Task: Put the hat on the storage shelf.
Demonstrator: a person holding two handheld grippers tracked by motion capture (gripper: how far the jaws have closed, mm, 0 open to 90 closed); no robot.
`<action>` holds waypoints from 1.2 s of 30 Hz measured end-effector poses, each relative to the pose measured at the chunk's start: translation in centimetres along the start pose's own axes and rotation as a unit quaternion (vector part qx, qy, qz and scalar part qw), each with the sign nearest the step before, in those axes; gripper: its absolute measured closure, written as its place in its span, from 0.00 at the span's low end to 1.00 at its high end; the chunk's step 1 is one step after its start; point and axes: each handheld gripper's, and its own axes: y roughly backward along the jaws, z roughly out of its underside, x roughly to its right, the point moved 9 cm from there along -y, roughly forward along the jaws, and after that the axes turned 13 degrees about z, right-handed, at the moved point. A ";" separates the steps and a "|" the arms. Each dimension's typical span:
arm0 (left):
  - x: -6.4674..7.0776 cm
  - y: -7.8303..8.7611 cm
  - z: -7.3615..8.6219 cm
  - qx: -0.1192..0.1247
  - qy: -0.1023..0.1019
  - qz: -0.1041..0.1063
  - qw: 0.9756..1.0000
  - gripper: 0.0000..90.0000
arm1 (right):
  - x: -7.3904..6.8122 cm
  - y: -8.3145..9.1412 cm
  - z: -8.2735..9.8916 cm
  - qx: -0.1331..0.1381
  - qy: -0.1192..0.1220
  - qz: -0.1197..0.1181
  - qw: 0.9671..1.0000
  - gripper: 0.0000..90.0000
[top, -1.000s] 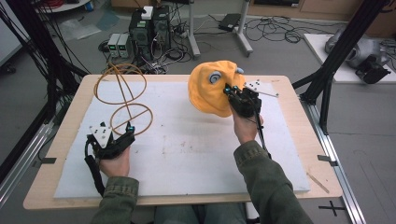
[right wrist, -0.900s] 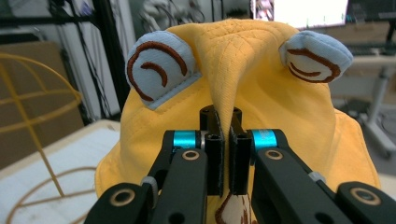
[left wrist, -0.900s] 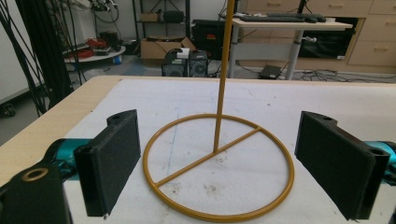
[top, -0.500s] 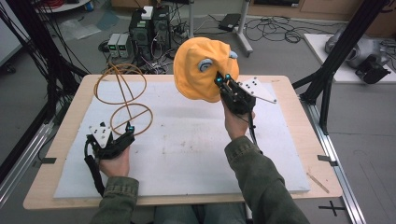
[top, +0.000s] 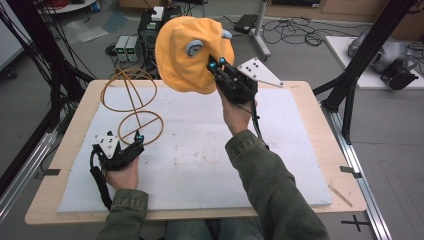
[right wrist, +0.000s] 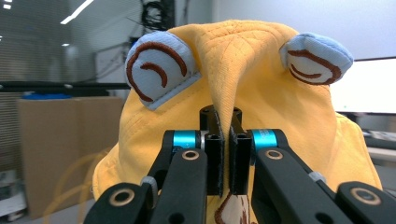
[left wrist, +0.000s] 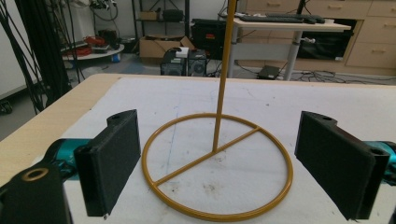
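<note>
The right gripper [top: 216, 66] pinches a raised yellow fabric hat [top: 192, 52] with pale-blue ears, while the left gripper [top: 134, 141] gapes wide before a yellow wire stand [left wrist: 217, 163].

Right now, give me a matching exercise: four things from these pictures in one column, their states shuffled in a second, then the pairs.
Things:
1. yellow hat
2. wire stand
3. left gripper
4. right gripper

States:
A. jaws wide open, resting low on the table
B. lifted in the air, a fold pinched
C. standing on the white mat, ring base flat
D. jaws shut on fabric

Pairs: 1-B, 2-C, 3-A, 4-D
</note>
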 end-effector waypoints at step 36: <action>-0.1 0.2 0.2 0.001 0.008 0.007 1.000 0.16 | -13.6 -9.6 5.3 -0.232 0.081 -0.155 0.957 0.98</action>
